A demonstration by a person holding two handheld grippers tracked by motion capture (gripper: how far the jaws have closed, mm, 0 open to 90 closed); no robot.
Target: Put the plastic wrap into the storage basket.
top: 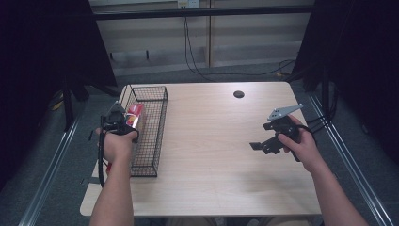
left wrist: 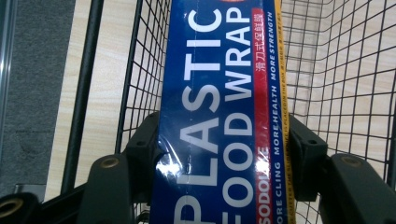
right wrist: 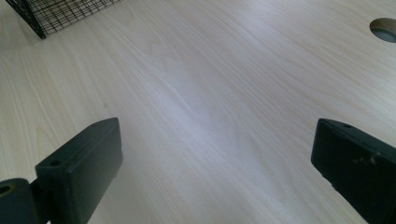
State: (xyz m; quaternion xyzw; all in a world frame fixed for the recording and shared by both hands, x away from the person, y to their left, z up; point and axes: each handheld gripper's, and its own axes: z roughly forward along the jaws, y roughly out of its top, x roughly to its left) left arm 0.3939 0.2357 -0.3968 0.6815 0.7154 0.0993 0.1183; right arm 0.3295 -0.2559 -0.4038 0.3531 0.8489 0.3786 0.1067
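Clamped by the left gripper (left wrist: 219, 186), jaws pressed on both long sides of the plastic wrap box (left wrist: 219, 93), held within the wire basket (left wrist: 336, 70) at the table's (top: 211, 141) left edge. Likely to snag a box corner on the mesh or tip if released tilted. Farther right, right gripper (right wrist: 215, 163) idle, jaws wide apart over bare table.
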